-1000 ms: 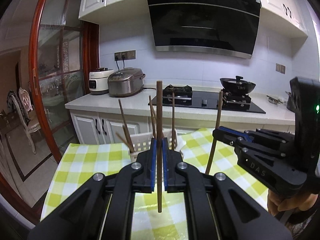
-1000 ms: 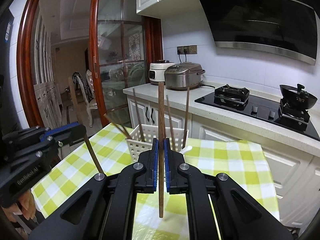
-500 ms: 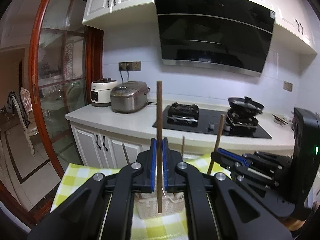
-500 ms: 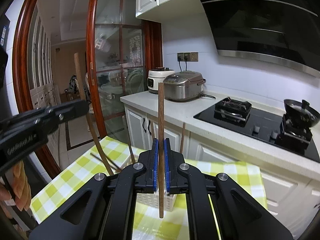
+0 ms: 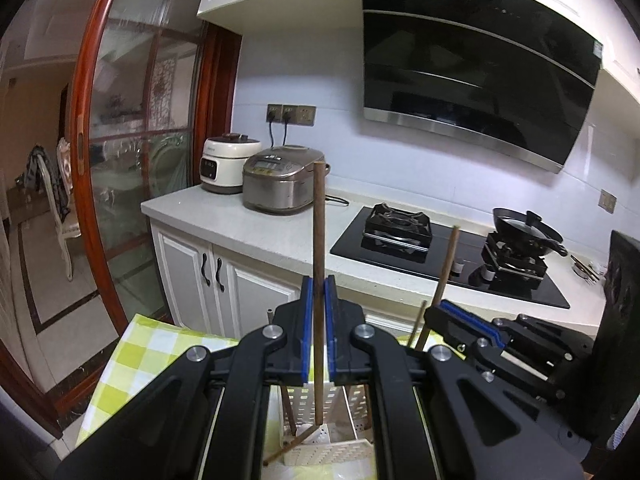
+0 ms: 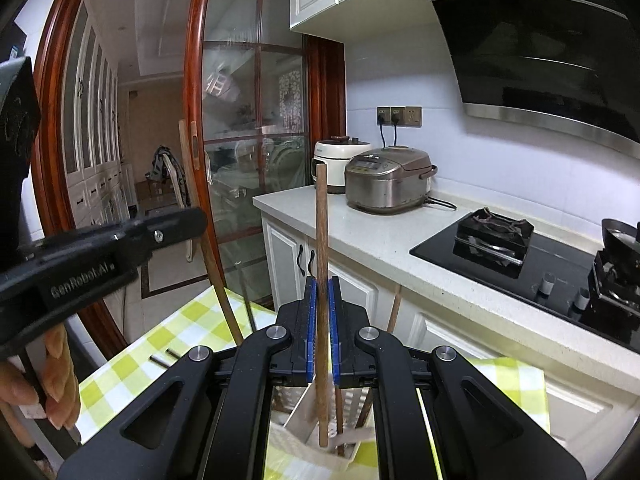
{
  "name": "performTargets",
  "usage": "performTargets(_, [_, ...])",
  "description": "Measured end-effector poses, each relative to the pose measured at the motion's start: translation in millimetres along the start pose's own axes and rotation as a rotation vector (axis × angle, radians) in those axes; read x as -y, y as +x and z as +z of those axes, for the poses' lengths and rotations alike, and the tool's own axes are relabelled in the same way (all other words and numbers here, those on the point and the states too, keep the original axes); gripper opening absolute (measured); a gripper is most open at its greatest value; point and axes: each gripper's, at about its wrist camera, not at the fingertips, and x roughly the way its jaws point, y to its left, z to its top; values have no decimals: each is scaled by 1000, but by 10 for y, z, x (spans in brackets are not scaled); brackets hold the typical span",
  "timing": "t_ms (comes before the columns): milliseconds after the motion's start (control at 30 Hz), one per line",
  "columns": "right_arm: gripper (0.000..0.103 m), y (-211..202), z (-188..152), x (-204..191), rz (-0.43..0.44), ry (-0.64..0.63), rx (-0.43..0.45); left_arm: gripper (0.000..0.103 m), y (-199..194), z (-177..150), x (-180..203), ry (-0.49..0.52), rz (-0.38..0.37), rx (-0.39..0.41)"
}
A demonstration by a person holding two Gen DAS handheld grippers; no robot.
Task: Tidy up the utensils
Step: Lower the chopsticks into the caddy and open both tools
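My left gripper (image 5: 319,292) is shut on a dark wooden chopstick (image 5: 319,240) that stands upright between its blue pads. Its lower tip hangs just above a white perforated utensil basket (image 5: 340,446) holding a few other chopsticks. My right gripper (image 6: 322,296) is shut on a second upright wooden chopstick (image 6: 321,232), whose tip hangs over the same basket (image 6: 304,428). In the left wrist view the right gripper (image 5: 452,312) sits to the right with its chopstick (image 5: 447,264) sticking up. In the right wrist view the left gripper (image 6: 188,220) is at the left, a hand (image 6: 56,384) holding it.
The basket stands on a yellow-green checked tablecloth (image 5: 132,360). Behind is a white counter (image 5: 248,232) with two rice cookers (image 5: 280,184), a black gas hob (image 5: 444,256) with a pan (image 5: 524,232), and a range hood above. A glass sliding door (image 5: 140,160) is at left.
Both grippers have moved forward and up with their chopsticks. The basket, once ahead beyond the fingers, now lies low beneath the chopstick tips, and the counter looks closer.
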Motion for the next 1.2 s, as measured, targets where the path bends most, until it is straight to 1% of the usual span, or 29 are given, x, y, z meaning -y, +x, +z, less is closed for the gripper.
performTargets(167, [6,161,-1,33,15,-1,-4,6,208,-62,-68,-13,21,-29])
performTargets(267, [6,250,-61,3,0,-30,-10,6,323,-77,-98,-19,27,-40])
performTargets(367, [6,391,-140,8,-9,-45,-39,6,421,-120,-92,-15,32,-52])
performTargets(467, [6,533,-223,43,-3,-40,-85,6,500,-183,-82,-4,54,-65])
performTargets(533, [7,588,-271,70,17,-35,-108,10,541,-232,-134,-11,69,-73])
performTargets(567, [8,608,-290,81,17,-36,-119,19,545,-244,-150,-15,74,-74])
performTargets(600, [10,608,-301,89,13,-38,-121,30,540,-257,-170,-19,78,-72])
performTargets(667, [10,583,-308,120,15,-31,-124,35,498,-269,-224,-32,82,-62])
performTargets(733, [10,518,-312,145,13,-19,-119,35,439,-276,-251,-27,90,-56])
performTargets(800, [10,424,-307,176,7,-9,-111,44,353,-294,-258,-21,99,-43])
performTargets(867, [11,326,-304,201,-1,0,-103,50,211,-304,-273,-15,108,-19])
performTargets(933, [14,210,-303,224,-2,11,-95,59,83,-311,-280,-8,121,4])
performTargets(967, [14,145,-312,220,-3,13,-93,66,-13,-316,-280,-3,130,21])
performTargets(1000, [18,97,-320,215,-6,12,-91,70,-107,-325,-282,-1,134,37])
performTargets(1033, [24,1,-335,190,-12,8,-84,72,-199,-335,-275,3,136,51])
performTargets(1100, [31,-139,-356,154,-13,5,-72,82,-375,-358,-260,15,141,76])
performTargets(1133, [32,-220,-370,130,-13,6,-65,86,-501,-381,-250,25,150,96])
performTargets(1200, [34,-374,-410,79,-14,11,-52,98,-701,-424,-238,37,162,127])
